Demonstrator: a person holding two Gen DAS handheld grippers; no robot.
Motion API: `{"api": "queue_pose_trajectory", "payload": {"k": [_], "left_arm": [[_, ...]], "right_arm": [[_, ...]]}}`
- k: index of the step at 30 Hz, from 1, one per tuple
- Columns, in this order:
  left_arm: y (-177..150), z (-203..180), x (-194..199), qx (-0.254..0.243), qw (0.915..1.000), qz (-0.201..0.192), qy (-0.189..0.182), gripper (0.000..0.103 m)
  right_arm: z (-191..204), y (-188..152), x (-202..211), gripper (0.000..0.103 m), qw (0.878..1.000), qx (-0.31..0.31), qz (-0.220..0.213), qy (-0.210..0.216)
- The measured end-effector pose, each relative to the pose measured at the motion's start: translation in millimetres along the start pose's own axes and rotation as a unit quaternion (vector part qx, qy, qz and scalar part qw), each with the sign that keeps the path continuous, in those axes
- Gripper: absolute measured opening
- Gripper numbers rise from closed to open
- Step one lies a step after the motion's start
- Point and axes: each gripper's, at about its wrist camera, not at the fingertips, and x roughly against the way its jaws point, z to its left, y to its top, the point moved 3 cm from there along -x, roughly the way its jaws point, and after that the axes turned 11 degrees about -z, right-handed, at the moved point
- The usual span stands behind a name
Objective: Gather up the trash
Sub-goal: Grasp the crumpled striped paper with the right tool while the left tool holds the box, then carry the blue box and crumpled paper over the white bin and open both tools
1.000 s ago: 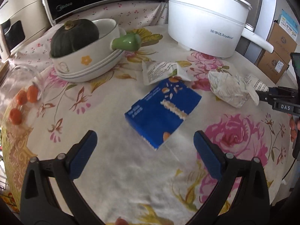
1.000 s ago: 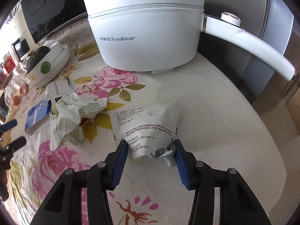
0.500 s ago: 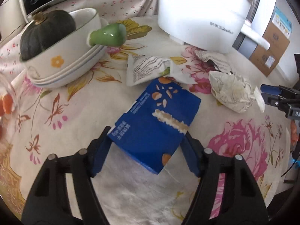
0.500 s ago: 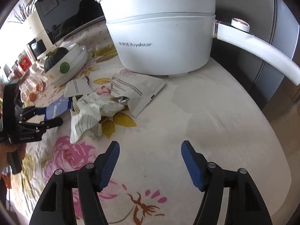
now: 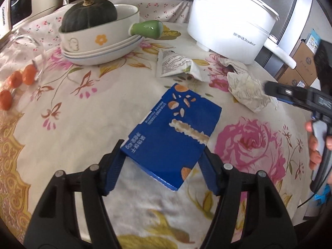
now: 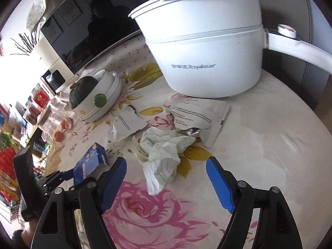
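The blue box (image 5: 174, 137) lies flat on the flowered tablecloth (image 5: 83, 124), its near end between the two blue pads of the left gripper (image 5: 164, 164). The pads sit against the box's two near sides, so the left claw is closed on it at about the box's width; it closed down within the last second and then settled. Seen from the right wrist, that same box (image 6: 91, 161) looks tilted, one end up off the cloth.

The right gripper (image 6: 166, 176) stands wide apart with nothing between its pads; its jaws have just been opening. Just beyond them lies a crumpled paper wad (image 6: 161, 153) on the cloth. Behind the wad, touching it, is a torn white packet (image 6: 199, 116) with printed text and a jagged edge, and to the left of that a second torn packet (image 6: 126, 124). In the left view the wad (image 5: 247, 91) sits right beside the tip of the right gripper (image 5: 278, 92), held by a hand (image 5: 319, 145).

Further back stands a white electric pot (image 6: 207, 58) with a long handle. To the left is a stack of bowls (image 5: 99, 41) holding a dark green squash (image 5: 89, 14) and a green spoon handle (image 5: 147, 29). Small orange fruits (image 5: 20, 78) lie near the table's left edge
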Motion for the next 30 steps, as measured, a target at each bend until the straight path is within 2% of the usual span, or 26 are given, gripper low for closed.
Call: {"api": "queue_pose_trajectory", "payload": {"k": [2, 3, 5, 6, 9, 16, 30], "left_arm": [[-5, 0, 10, 0.0, 1.0, 0.001, 0.009, 0.069], [-8, 1, 14, 0.005, 0.9999, 0.002, 0.012, 0.069], [-14, 6, 23, 0.02, 0.9996, 0.005, 0.019, 0.069], [-17, 8, 26, 0.029, 0.9994, 0.005, 0.02, 0.069], [-23, 14, 39, 0.053, 0.9983, 0.005, 0.022, 0.069], [-27, 9, 77, 0.071, 0.9973, -0.007, 0.019, 0.069], [-45, -57, 138, 0.058, 0.998, -0.022, -0.008, 0.069]], "right_arm": [[4, -4, -14, 0.08, 1.0, -0.006, 0.005, -0.016], [6, -7, -21, 0.076, 1.0, -0.01, 0.008, -0.023], [8, -10, -28, 0.06, 1.0, -0.008, 0.008, -0.028], [10, -11, -30, 0.045, 1.0, -0.002, 0.009, -0.029], [15, -15, -24, 0.039, 0.999, 0.015, 0.003, -0.036], [17, -13, 30, 0.037, 0.999, 0.04, -0.01, -0.032], [-16, -46, 159, 0.037, 0.998, 0.059, -0.014, -0.035]]}}
